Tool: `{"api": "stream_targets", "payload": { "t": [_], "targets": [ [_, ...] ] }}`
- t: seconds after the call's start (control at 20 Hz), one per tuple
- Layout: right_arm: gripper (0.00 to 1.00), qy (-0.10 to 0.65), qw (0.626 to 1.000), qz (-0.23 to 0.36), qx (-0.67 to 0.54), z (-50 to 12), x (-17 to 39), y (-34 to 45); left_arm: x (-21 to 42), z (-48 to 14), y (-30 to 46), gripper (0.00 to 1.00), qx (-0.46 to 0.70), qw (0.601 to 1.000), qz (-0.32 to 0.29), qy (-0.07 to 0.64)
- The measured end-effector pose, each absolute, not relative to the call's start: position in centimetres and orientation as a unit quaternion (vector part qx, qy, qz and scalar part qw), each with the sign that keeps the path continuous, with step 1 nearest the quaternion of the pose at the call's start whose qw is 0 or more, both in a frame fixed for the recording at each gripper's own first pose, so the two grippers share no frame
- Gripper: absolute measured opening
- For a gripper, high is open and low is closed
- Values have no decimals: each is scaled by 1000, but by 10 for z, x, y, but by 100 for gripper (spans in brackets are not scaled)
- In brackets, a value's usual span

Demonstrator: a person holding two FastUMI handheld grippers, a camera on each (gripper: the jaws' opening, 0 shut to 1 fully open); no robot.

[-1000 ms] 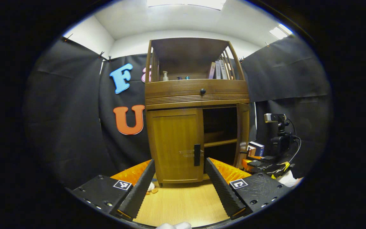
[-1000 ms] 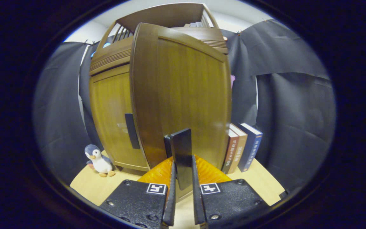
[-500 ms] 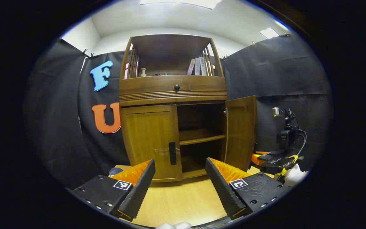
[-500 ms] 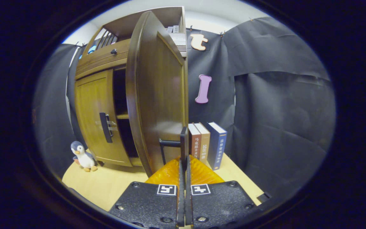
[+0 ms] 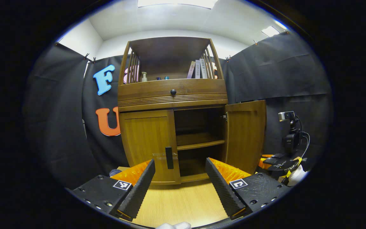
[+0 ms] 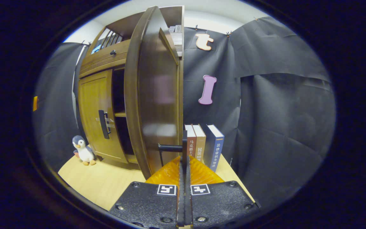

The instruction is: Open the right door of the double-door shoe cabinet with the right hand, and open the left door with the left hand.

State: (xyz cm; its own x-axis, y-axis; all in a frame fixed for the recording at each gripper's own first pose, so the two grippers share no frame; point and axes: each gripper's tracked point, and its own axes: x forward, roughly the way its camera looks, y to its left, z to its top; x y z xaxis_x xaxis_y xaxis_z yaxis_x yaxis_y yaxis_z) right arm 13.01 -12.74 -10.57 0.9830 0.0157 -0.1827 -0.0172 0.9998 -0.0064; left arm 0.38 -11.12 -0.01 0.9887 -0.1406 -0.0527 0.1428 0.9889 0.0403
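From the left gripper view I see the shoe cabinet [image 5: 172, 95] standing on the wooden table [image 5: 179, 206], straight ahead of me. Its right door [image 5: 246, 135] is swung wide open, showing a bare shelf [image 5: 199, 143] inside. The left door [image 5: 148, 144] is closed, its dark handle [image 5: 169, 157] at the inner edge.

My left gripper [image 5: 179, 178] hangs in front of the cabinet, short of the left door, jaws spread wide with nothing between them, touching nothing.

In the right gripper view, my right gripper [image 6: 184, 173] is clenched on the right door's handle [image 6: 184, 148], both fingers pressed against the thin dark bar at the door's free edge. The right door [image 6: 152, 105] stands edge-on to the camera, to the left of the gripper.

Just beyond the handle, a row of upright books [image 6: 203, 146] stands against the far wall. A toy penguin [image 6: 82, 150] sits on the table at the cabinet's left front corner.

Far right in the left gripper view: the right gripper's body with a white-gloved hand [image 5: 294, 176] behind it.
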Motion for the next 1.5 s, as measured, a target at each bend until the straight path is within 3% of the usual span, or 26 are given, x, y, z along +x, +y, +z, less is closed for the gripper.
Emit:
{"api": "stream_targets", "payload": {
  "t": [0.05, 0.2, 0.45, 0.5, 0.55, 1.1, 1.15, 1.25, 1.3, 1.35, 1.5],
  "targets": [
    [4, 93, 996, 15, -2, -106, 129, -129, 4, -1, -114, 100, 22, 997, -65, 27],
    [4, 95, 995, 35, -2, -103, 130, -140, 1, -4, -119, 96, 21, 998, -46, 29],
    [4, 100, 993, 64, -4, -105, 134, -156, -2, -6, -130, 96, 18, 999, -21, 33],
    [4, 101, 992, 70, -5, -104, 134, -159, -2, -6, -132, 100, 16, 999, -18, 33],
    [4, 102, 992, 75, -6, -104, 134, -162, -2, -6, -133, 96, 15, 999, -13, 33],
    [4, 102, 990, 100, -11, -99, 138, -176, -2, -14, -138, 96, 6, 999, 7, 44],
    [6, 103, 990, 99, -9, -99, 137, -179, 0, -14, -137, 100, 7, 999, 4, 43],
    [12, 104, 990, 93, 0, -98, 134, -184, 1, -14, -137, 96, 8, 999, -4, 43],
    [26, 104, 991, 88, 7, -96, 130, -187, 2, -14, -136, 96, 9, 999, -8, 42],
    [31, 105, 991, 81, 10, -96, 124, -191, 3, -13, -135, 96, 12, 999, -12, 41],
    [61, 96, 994, 45, 13, -88, 104, -206, 7, -11, -131, 96, 13, 999, -24, 36]
  ]
}}
